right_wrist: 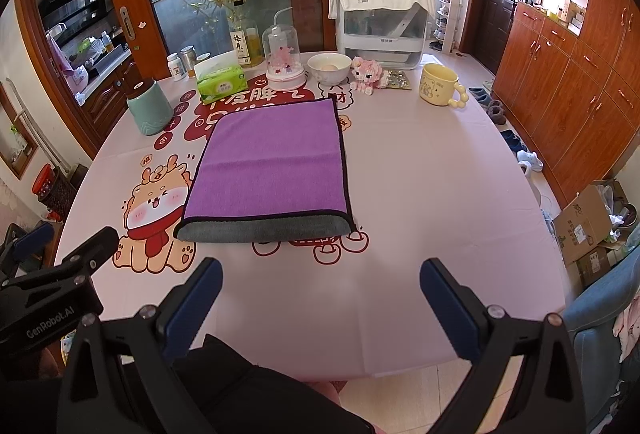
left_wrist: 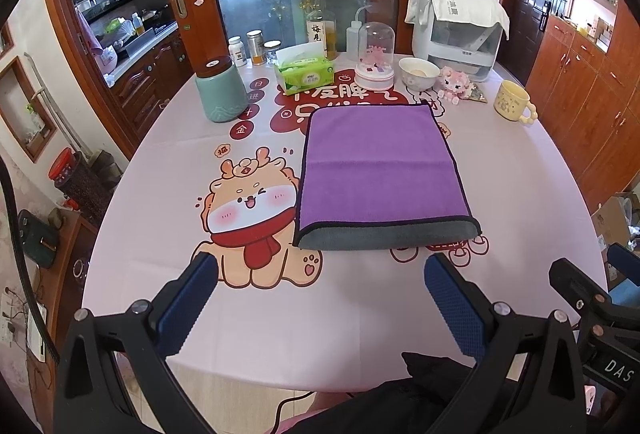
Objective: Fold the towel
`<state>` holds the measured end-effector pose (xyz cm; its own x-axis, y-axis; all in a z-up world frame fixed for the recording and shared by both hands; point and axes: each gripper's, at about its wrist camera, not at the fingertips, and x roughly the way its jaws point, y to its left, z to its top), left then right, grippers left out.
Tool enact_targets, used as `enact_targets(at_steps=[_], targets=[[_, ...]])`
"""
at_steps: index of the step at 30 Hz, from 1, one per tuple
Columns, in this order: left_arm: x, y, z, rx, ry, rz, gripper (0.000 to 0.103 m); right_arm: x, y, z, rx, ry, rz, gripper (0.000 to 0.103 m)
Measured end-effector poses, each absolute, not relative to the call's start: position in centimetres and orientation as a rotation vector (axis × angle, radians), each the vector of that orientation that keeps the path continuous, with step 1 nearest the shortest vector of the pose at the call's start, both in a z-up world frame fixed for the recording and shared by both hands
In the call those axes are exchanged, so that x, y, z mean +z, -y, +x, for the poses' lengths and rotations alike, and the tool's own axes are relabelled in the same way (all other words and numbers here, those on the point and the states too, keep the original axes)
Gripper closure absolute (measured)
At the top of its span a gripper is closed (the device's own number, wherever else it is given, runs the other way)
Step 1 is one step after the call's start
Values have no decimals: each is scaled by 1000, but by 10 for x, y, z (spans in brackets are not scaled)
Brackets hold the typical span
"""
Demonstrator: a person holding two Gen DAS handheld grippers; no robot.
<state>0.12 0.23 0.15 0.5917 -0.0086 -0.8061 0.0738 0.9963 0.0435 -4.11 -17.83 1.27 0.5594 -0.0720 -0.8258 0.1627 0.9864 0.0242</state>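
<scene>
A purple towel with a grey underside and a black hem lies flat on the pink tablecloth, folded over once so that a grey strip shows along its near edge. It also shows in the right wrist view. My left gripper is open and empty, held above the table's near edge, short of the towel. My right gripper is open and empty, also short of the towel and a little to its right. The right gripper's body shows at the right edge of the left wrist view.
Along the table's far side stand a green canister, a tissue pack, jars, a bottle, a glass dome, a white bowl, a pink toy, a yellow mug and a white appliance. Wooden cabinets stand at the right.
</scene>
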Motion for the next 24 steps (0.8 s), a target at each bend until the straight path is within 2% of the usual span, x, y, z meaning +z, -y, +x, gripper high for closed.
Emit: enact_targets(at_steps=[24], targets=[[0,-22,14,-167,-961,89,0,19,154,-45,-186,-961,98,4]])
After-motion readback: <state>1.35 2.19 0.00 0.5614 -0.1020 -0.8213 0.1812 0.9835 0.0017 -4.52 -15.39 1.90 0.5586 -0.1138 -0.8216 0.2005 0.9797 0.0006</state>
